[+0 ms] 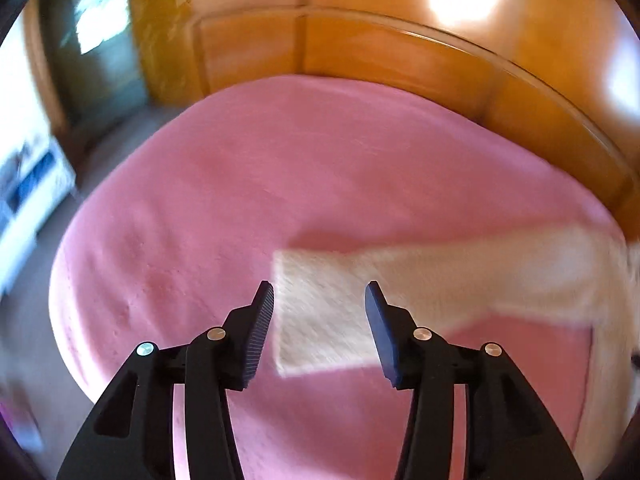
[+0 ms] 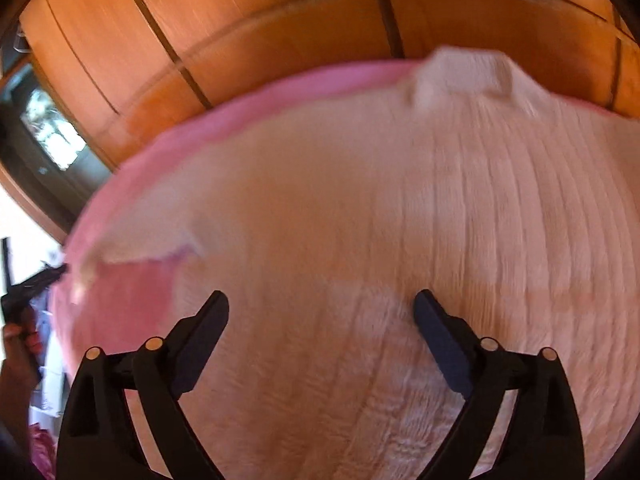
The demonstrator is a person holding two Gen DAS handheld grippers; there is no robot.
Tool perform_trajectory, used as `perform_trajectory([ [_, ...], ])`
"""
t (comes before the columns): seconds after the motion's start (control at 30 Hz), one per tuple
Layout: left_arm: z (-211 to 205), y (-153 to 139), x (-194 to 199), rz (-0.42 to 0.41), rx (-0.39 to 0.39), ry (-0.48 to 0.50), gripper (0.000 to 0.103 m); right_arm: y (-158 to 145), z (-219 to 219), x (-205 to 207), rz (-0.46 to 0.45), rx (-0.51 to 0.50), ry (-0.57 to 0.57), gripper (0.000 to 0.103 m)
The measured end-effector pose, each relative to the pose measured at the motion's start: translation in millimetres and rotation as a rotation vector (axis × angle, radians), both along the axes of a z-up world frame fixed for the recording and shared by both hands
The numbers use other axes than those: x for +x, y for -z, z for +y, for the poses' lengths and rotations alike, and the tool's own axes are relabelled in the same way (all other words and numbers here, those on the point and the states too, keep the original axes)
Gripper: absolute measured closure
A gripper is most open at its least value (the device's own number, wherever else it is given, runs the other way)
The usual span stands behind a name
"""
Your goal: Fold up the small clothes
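From the left wrist, the left claw [image 1: 319, 294] hangs released over a sleeve of the cream sweater [image 1: 328, 312] lying on the pink bed [image 1: 240, 184]. From the right wrist, the right claw [image 2: 321, 304] gapes wide, holding nothing, above the sweater's ribbed body, collar at the far side.

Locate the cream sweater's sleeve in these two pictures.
In the left wrist view the sleeve lies flat on the pink blanket, its cuff end under the open left gripper, stretching right toward the sweater.

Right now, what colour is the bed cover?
Pink, clearest in the left wrist view.
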State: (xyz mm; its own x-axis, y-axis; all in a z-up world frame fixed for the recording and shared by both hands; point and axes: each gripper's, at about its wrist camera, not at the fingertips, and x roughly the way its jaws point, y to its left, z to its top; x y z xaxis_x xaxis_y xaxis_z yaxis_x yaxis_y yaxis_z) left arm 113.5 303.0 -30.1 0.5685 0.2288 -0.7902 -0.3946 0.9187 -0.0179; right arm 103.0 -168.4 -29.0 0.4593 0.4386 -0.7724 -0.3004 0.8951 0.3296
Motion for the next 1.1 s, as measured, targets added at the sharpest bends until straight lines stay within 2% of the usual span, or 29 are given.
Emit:
perform_trajectory([
  [0.03,-3.2,-1.1,-1.5,-0.004,0.017,0.033,0.047,5.3,3.5,-4.8,-0.042,-0.028,0.0,0.008],
  [0.07,-12.2,-2.2,-8.5,-0.003,0.051,0.069,0.034,6.9,8.8,-7.0,-0.063,-0.056,-0.008,0.006],
  [0.1,-22.0,-1.7,-16.9,0.002,0.097,0.093,0.031,7.6,9.1,-9.4,-0.066,-0.078,-0.013,0.004],
  [0.17,-27.1,3.8,-26.4,0.032,0.112,0.099,0.031,9.4,12.5,-7.3,-0.068,-0.108,-0.016,0.002],
  [0.27,-4.1,13.9,-32.8,0.076,0.096,-0.034,0.031,8.8,12.4,-6.4,-0.071,-0.112,-0.016,0.002],
  [0.37,34.4,19.7,-38.7,0.01,-0.144,-0.126,0.031,9.0,8.3,-5.4,-0.071,-0.098,-0.014,0.002],
  [0.4,49.4,22.0,-40.8,-0.017,-0.236,-0.161,0.025,8.9,8.4,-6.0,-0.073,-0.108,-0.014,0.002],
  [0.5,75.3,34.9,-37.6,-0.043,-0.341,-0.24,0.022,8.4,10.6,-6.5,-0.081,-0.151,-0.02,0.002],
  [0.53,81.8,41.7,-33.8,-0.045,-0.363,-0.265,0.024,8.3,13.7,-6.9,-0.083,-0.16,-0.022,0.002],
  [0.6,79.5,45.6,-24.2,-0.053,-0.4,-0.216,0.047,8.8,20.5,-6.3,-0.086,-0.173,-0.022,0.002],
  [0.63,76.3,47.3,-16.3,-0.05,-0.411,-0.17,0.052,9.2,20.5,-5.9,-0.086,-0.177,-0.022,0.002],
  [0.7,68.0,50.2,1.6,-0.048,-0.408,-0.108,0.069,10.9,24.4,-6.0,-0.087,-0.184,-0.023,0.002],
  [0.73,65.9,50.9,6.7,-0.04,-0.391,-0.095,0.074,11.6,27.2,-5.7,-0.088,-0.189,-0.023,0.002],
  [0.77,61.6,49.7,15.9,-0.037,-0.37,-0.072,0.091,11.8,27.3,-5.5,-0.089,-0.192,-0.023,0.002],
  [0.8,59.9,46.9,21.3,-0.041,-0.36,-0.057,0.093,11.7,31.7,-3.8,-0.09,-0.194,-0.022,0.002],
  [0.83,62.4,32.3,20.0,-0.087,-0.337,-0.071,0.094,11.2,32.1,-3.3,-0.09,-0.194,-0.021,0.002],
  [0.9,72.7,-8.5,12.8,-0.233,-0.354,-0.078,0.094,10.8,33.8,-1.8,-0.09,-0.194,-0.021,0.002],
  [0.97,80.6,-39.3,4.9,-0.33,-0.361,-0.077,0.095,11.0,33.6,-2.0,-0.09,-0.195,-0.022,0.002],
  [1.0,81.6,-55.5,3.4,-0.355,-0.305,-0.079,0.099,10.9,33.8,-1.7,-0.091,-0.195,-0.02,0.002],
  [1.03,80.8,-60.1,6.9,-0.341,-0.263,-0.077,0.099,10.9,38.3,0.9,-0.092,-0.195,-0.02,0.002],
  [1.1,76.6,-50.2,20.8,-0.243,-0.191,-0.084,0.099,10.4,39.6,1.4,-0.094,-0.194,-0.018,0.002],
])
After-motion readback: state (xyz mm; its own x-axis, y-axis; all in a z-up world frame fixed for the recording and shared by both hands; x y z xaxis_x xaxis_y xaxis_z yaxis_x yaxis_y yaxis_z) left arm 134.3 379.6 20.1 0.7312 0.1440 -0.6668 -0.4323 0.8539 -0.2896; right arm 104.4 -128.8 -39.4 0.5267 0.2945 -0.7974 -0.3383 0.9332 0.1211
